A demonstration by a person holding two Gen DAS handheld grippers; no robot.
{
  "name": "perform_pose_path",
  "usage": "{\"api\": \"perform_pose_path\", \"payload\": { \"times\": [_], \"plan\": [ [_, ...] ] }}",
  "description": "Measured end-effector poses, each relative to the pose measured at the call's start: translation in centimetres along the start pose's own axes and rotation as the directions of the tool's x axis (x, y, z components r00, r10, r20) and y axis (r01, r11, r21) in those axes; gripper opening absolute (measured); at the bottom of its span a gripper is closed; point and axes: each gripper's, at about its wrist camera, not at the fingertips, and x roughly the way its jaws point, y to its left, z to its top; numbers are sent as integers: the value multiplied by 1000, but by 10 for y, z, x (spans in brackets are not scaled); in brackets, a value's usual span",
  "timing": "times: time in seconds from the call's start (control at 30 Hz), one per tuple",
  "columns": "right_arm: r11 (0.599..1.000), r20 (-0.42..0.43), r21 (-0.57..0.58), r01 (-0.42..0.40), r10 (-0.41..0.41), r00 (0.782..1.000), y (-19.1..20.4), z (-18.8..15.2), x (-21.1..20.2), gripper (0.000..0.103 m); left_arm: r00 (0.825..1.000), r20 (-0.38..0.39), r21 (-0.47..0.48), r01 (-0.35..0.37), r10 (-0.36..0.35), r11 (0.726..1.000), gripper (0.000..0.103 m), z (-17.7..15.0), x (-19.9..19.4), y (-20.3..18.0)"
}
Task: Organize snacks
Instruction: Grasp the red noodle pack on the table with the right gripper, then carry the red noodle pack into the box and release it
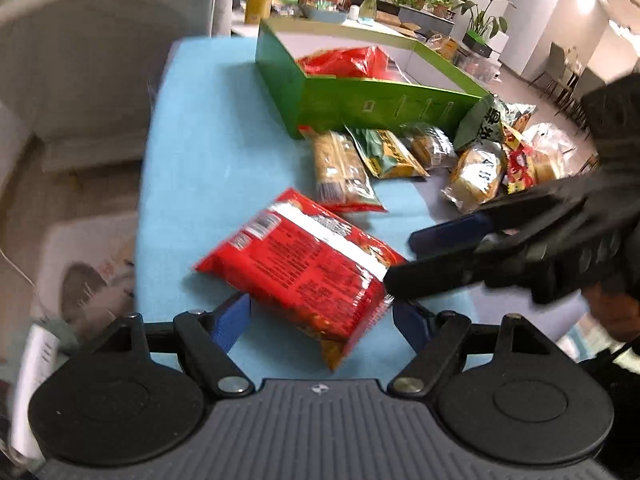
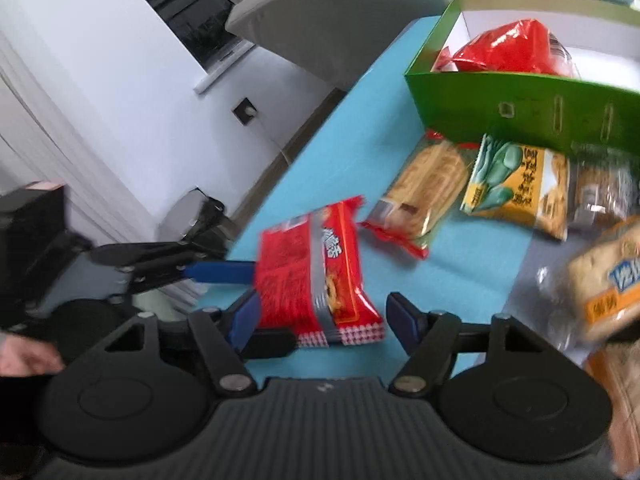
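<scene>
Red snack packet (image 1: 304, 268) lies between both grippers on the blue desk (image 1: 208, 152), left gripper (image 1: 320, 320) and right gripper (image 2: 320, 320) jaws part-open astride its ends, neither visibly clamped, presumably for a two-handed lift into the green box (image 1: 360, 100)

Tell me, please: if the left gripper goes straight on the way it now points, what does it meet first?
Most likely the red snack packet, which already lies between the left gripper's open fingers. Beyond it lies the biscuit packet, though depth is unclear.

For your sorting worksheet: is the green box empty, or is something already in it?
Not empty. A red bag lies inside the green box; the other snacks lie outside it.
</scene>
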Motion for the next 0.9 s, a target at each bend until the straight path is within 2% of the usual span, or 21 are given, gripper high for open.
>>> {"api": "perform_pose_path", "payload": {
  "times": [0.13,0.23,0.3,0.37,0.4,0.5,0.57,0.73,0.8,0.9],
  "plan": [
    [999,61,7,48,-48,997,0,9,-10,76,1000,2,-43,-12,12,999,76,2,0,8],
    [997,49,27,71,-73,996,-3,16,1,76,1000,-23,-106,-8,6,994,76,1,10,15],
    [997,30,37,71,-72,997,-4,20,12,76,1000,-6,-106,-8,7,994,75,2,12,14],
    [997,6,41,68,-68,998,-4,21,21,76,1000,3,-99,4,-3,995,63,4,11,13],
    [997,-9,38,67,-67,998,-3,23,26,72,1000,9,-91,14,-13,996,60,5,11,12],
    [998,-34,-8,60,-60,998,4,22,30,57,999,25,-15,-41,41,999,57,11,7,1],
    [999,-19,-20,48,-48,999,8,23,19,54,997,58,36,-54,52,998,57,16,-3,-8],
    [999,112,-30,45,-42,993,12,36,-31,53,982,180,164,-82,52,983,58,50,-32,-35],
    [997,181,-38,67,-59,982,11,43,-53,53,974,223,237,-99,45,966,58,72,-34,-50],
    [991,278,-31,129,-115,954,1,55,-79,54,965,263,308,-101,17,946,58,106,-22,-72]
  ]
}}
